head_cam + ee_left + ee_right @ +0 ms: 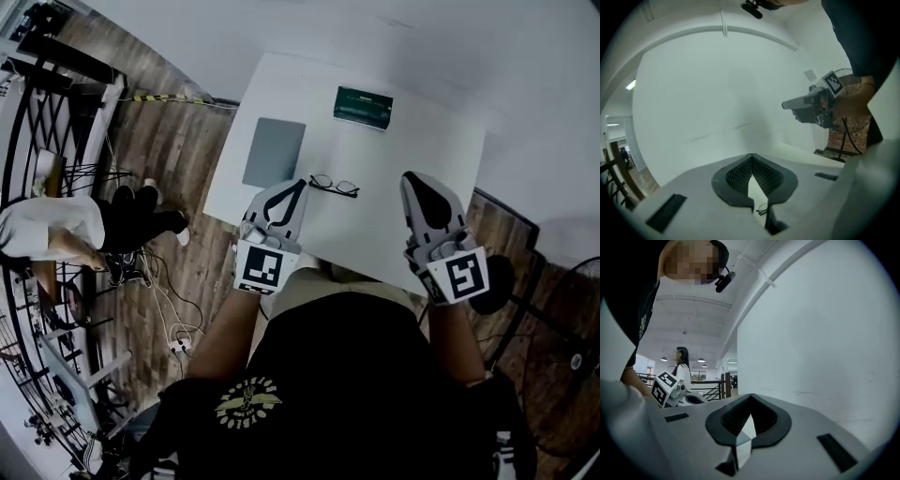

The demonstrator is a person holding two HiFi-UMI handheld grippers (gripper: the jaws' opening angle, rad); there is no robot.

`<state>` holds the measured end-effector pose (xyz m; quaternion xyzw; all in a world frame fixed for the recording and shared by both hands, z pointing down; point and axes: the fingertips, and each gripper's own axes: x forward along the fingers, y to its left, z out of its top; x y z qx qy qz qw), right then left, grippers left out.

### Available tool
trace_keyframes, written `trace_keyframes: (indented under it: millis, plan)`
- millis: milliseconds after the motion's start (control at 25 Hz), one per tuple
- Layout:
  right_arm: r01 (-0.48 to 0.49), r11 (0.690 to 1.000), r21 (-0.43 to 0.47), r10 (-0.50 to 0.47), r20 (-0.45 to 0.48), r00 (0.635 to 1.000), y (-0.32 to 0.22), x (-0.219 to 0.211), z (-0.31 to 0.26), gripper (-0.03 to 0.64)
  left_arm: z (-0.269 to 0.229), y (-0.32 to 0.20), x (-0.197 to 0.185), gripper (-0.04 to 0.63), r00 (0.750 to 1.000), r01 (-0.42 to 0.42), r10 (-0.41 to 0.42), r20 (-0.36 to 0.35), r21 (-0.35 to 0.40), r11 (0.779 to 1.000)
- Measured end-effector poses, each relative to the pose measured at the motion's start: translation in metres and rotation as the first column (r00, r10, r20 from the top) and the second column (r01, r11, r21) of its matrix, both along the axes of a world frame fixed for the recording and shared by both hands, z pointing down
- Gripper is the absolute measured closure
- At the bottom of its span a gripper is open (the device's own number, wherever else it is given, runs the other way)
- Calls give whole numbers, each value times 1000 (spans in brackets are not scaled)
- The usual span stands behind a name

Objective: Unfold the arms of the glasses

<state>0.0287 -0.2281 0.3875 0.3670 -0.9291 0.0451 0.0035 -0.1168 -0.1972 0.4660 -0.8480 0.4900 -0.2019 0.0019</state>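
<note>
The black-framed glasses (335, 186) lie on the white table (422, 141), near its middle, and their arms look folded in. My left gripper (300, 184) hovers just left of them, jaws shut with nothing held. Through the slit below its closed tips (751, 155) the glasses (762, 211) show small on the table. My right gripper (411, 176) hangs to the right of the glasses, well apart from them, also shut and empty. In the right gripper view its tips (751, 395) meet and point at a white wall.
A grey flat pad (274, 152) lies left of the glasses and a dark green box (364, 106) sits at the far side of the table. A person in white (52, 230) crouches on the wooden floor at left, by cables. A fan (572, 356) stands at right.
</note>
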Motion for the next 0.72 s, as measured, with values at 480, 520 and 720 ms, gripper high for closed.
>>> trace_keyframes:
  millis: [480, 520, 720]
  plan:
    - [-131, 991, -16, 131, 9, 991, -27, 8, 11, 618, 124, -17, 28, 592, 937, -239, 295, 189, -271, 933]
    - [-156, 988, -21, 156, 1, 988, -27, 9, 11, 618, 130, -17, 30, 592, 928, -263, 322, 186, -285, 922]
    - [-233, 972, -13, 232, -52, 971, -22, 7, 7, 618, 169, -17, 31, 592, 869, -327, 433, 239, -378, 866]
